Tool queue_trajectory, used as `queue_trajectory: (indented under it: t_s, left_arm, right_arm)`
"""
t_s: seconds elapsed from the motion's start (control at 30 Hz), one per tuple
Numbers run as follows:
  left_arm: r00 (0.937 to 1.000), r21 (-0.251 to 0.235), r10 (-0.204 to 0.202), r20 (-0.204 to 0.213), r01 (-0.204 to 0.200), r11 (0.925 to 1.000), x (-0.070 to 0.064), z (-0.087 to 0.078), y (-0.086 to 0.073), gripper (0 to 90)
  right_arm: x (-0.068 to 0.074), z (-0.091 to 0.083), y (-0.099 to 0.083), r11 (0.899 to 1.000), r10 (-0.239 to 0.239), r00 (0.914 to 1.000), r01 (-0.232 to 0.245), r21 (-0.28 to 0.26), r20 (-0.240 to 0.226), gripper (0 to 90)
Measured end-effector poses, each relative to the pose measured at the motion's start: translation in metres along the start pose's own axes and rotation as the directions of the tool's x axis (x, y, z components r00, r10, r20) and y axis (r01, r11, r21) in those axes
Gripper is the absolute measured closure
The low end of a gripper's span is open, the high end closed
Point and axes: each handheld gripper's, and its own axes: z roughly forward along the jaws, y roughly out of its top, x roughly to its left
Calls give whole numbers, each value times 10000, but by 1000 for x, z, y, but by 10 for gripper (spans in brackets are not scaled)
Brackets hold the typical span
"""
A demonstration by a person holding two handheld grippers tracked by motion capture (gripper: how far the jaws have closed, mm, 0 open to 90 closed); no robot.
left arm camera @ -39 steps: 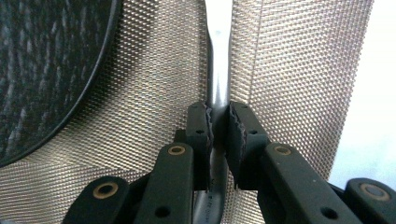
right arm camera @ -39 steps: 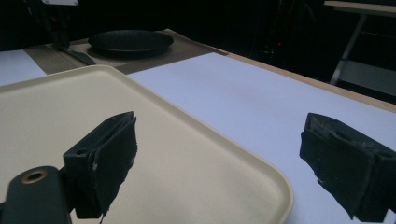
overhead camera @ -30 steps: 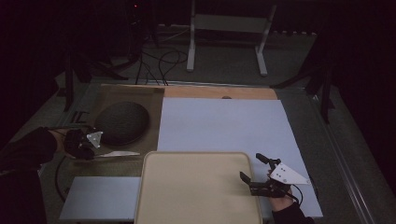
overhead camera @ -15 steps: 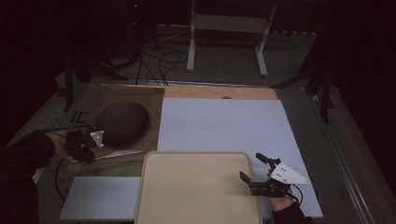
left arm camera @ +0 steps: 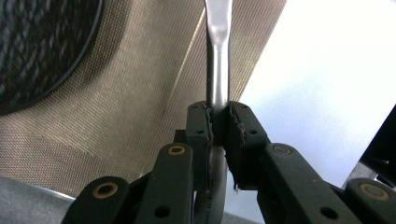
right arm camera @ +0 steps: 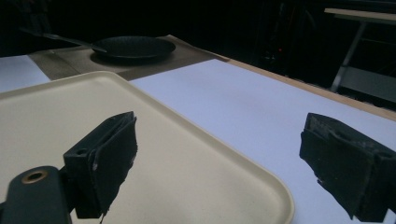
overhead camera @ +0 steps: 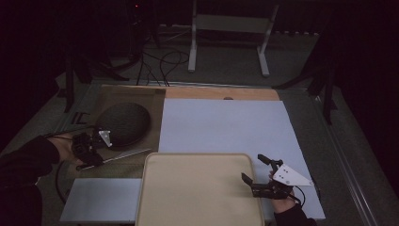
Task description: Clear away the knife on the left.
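Clamping the knife (left arm camera: 217, 70) by its slim metal handle, the left gripper (left arm camera: 219, 128) holds it over the mat's (overhead camera: 117, 162) near left edge, probably a stiff, slick, light butter knife best pinched mid-handle, while the right gripper (overhead camera: 256, 169) sits released beside the tray (overhead camera: 197, 193).

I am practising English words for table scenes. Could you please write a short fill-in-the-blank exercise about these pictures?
1. The left gripper is shut on the handle of a metal ____.
2. The jaws of the right gripper stand ____.
3. The right gripper sits at the edge of the cream ____.
4. The round black plate lies on a ____ mat.

Missing words: utensil; open; tray; brown
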Motion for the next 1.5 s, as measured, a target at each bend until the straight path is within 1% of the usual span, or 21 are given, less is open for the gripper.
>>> queue_trajectory:
  t_s: [0.13,0.17,0.2,0.3,0.4,0.47,0.5,0.53,0.67,0.8,0.83,0.87,0.93,0.97,1.0,1.1,1.13,1.23,1.33,1.37,1.5]
  left_arm:
    - [9999,-84,-118,-12,118,9999,-8,-3,10,798]
    - [9998,-185,-89,159,92,9998,-10,-5,14,799]
    - [9998,-286,41,189,-36,9996,-13,-6,16,798]
    - [9996,-208,-29,290,35,9998,-21,-8,28,799]
    - [9995,-226,-2,322,10,9997,-26,-8,32,798]
    - [9992,-299,125,374,-114,9995,-29,-8,35,798]
    - [9990,-294,2,453,11,9996,-30,-8,37,798]
    - [9992,-311,54,389,-42,9995,-33,-8,38,798]
    - [9985,-434,-55,553,79,9990,-40,-6,45,798]
    - [9993,-570,-136,359,156,9983,-51,-3,53,798]
    - [9986,-557,-242,468,268,9981,-52,-2,55,798]
    - [9991,-559,-213,362,233,9982,-55,-2,57,798]
    - [9988,-518,-304,391,324,9981,-59,0,62,798]
    - [9992,-551,-315,237,327,9979,-62,0,65,798]
    - [9988,-550,-385,302,401,9977,-63,0,66,798]
    - [9988,-564,-353,336,371,9977,-70,1,73,798]
    - [9983,-609,-480,338,500,9969,-73,2,77,798]
    - [9976,-696,-520,452,550,9961,-79,4,83,798]
    - [9976,-730,-402,559,443,9963,-87,5,91,798]
    - [9977,-811,-427,532,470,9956,-90,6,93,798]
    - [9966,-698,-741,368,766,9946,-99,9,101,798]
  right_arm:
    - [-1,0,0,10000,26,10000,-26,-33,1,109]
    - [-1,0,0,10000,20,10000,-20,-26,17,109]
    - [-1,0,0,10000,38,10000,-38,-1,34,109]
    - [-1,0,0,10000,27,10000,-27,-6,44,109]
    - [-1,0,-1,10000,65,10000,-65,22,45,109]
    - [-2,0,-1,10000,69,10000,-69,7,55,109]
    - [-2,0,-1,10000,67,9999,-67,17,83,109]
    - [-2,0,-1,10000,67,9999,-67,17,83,109]
    - [-2,1,-1,10000,87,9999,-87,38,93,110]
    - [-1,1,-1,9999,85,9999,-86,63,87,109]
    - [-2,1,-1,9999,64,9999,-65,77,104,110]
    - [-2,1,-1,9999,88,9999,-89,93,103,110]
    - [-2,1,-1,9999,120,9999,-121,94,111,110]
    - [-2,1,-1,9999,88,9999,-90,110,112,110]
    - [-2,1,-1,9999,86,9999,-87,94,108,110]
    - [-2,1,-1,10000,45,9999,-45,84,97,109]
    - [-2,1,-1,9999,67,9999,-68,109,110,110]
    - [-2,2,-1,9999,47,9999,-48,114,114,110]
    - [-1,1,0,9999,20,9999,-21,117,115,110]
    - [-1,1,0,9999,20,9999,-21,117,115,110]
    - [-1,2,-1,9999,41,9999,-43,130,130,110]
